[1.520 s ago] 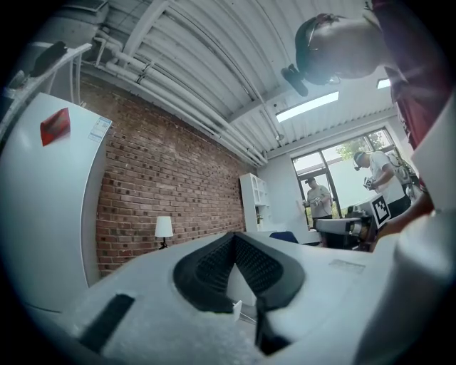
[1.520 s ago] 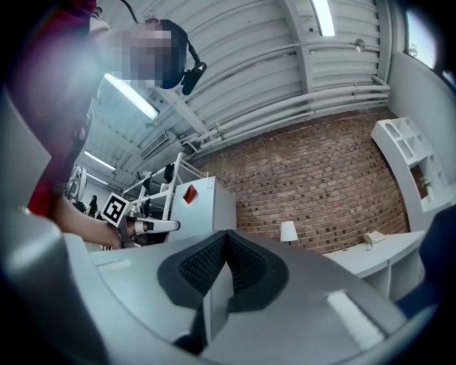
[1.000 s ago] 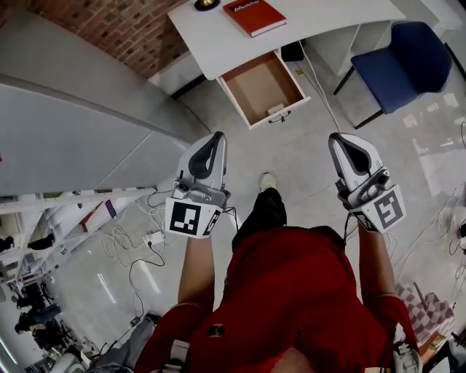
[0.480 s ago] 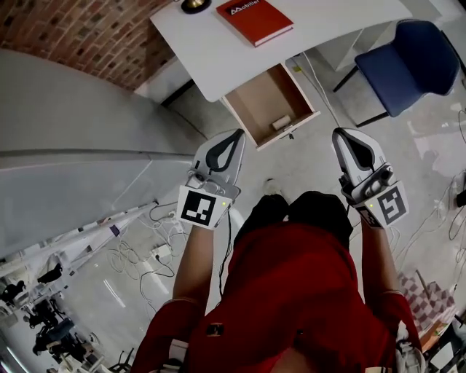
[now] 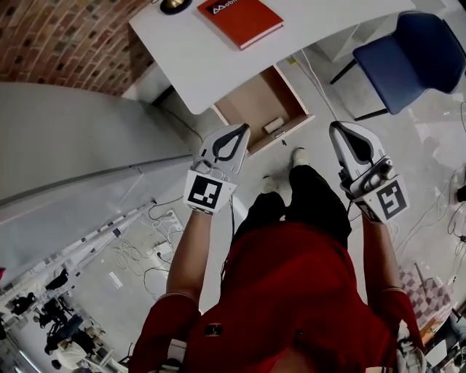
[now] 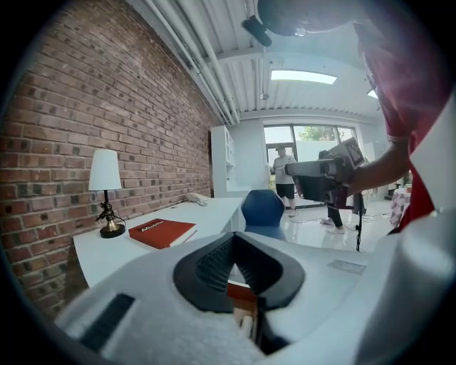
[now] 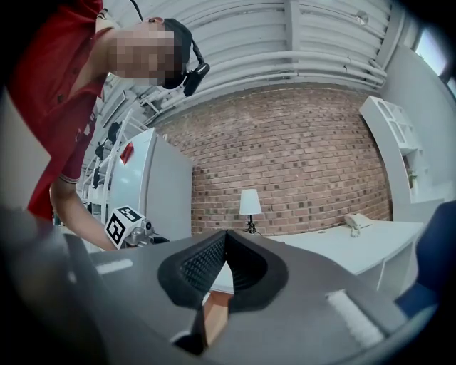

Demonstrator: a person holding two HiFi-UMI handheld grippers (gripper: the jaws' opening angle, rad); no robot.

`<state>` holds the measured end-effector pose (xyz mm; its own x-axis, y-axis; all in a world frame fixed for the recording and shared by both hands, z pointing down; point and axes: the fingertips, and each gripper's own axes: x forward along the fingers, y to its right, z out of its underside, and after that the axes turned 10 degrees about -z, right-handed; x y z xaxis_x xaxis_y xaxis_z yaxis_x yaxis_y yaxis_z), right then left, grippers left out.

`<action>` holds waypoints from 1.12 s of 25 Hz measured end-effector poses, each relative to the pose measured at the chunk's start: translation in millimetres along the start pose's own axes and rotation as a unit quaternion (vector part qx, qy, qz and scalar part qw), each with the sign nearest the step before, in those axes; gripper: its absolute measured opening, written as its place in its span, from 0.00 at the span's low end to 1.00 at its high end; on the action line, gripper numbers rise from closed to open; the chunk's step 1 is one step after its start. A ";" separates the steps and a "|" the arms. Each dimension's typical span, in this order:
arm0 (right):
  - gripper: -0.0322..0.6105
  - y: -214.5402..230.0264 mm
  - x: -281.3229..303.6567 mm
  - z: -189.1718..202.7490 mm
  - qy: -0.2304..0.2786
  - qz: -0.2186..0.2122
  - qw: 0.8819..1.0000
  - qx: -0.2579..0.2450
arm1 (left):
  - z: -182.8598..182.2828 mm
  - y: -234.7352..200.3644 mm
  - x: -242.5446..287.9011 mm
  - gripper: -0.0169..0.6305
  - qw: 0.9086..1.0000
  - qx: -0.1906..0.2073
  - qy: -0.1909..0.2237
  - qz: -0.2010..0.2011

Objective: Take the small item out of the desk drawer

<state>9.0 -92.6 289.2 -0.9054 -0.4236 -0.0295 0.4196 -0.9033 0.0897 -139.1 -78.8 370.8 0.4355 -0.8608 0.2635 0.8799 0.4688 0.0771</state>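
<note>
Progress is slight so far: the shallow brown wooden drawer (image 5: 251, 102) with a white front already stands pulled out from under the white surface (image 5: 196, 62), so opening it is done, but the small pale oblong item (image 5: 274, 125) lies untouched inside, near the drawer's front edge on its right side. What the item is cannot be made out from the head view; it may be a little box or eraser. The left claw (image 5: 239, 131) hangs above the floor just short of the drawer front, its jaws pressed together with nothing between them, and the right claw (image 5: 339, 130) is held off to the right of the drawer, jaws likewise together and empty. Both are well above the drawer's level and apart from the item. A flat red book (image 5: 240, 18) rests on the surface and a blue padded chair (image 5: 415, 47) stands beside it; neither blocks the way. Left to do, by my reading: bring one claw down into the drawer, part its jaws, close on the item and lift it clear.
</note>
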 end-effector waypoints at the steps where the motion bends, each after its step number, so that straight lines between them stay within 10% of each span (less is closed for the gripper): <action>1: 0.07 6.7 0.6 3.0 -0.003 -0.002 1.000 0.003 | 5.3 0.4 9.3 0.03 1.000 0.003 -0.009 0.003; 14: 0.07 71.8 14.6 41.5 -0.035 -0.028 0.999 0.010 | 108.4 19.7 111.6 0.03 0.988 0.031 -0.132 0.079; 28: 0.07 92.1 8.7 87.9 -0.072 -0.027 0.997 0.028 | 234.6 39.0 160.9 0.19 0.947 0.041 -0.274 0.160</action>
<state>34.1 -173.5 384.7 -0.9283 -0.3559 0.1078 0.3689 -0.9178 0.1465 -79.2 -152.5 641.8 0.4935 -0.4495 0.7446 0.6917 0.7218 -0.0227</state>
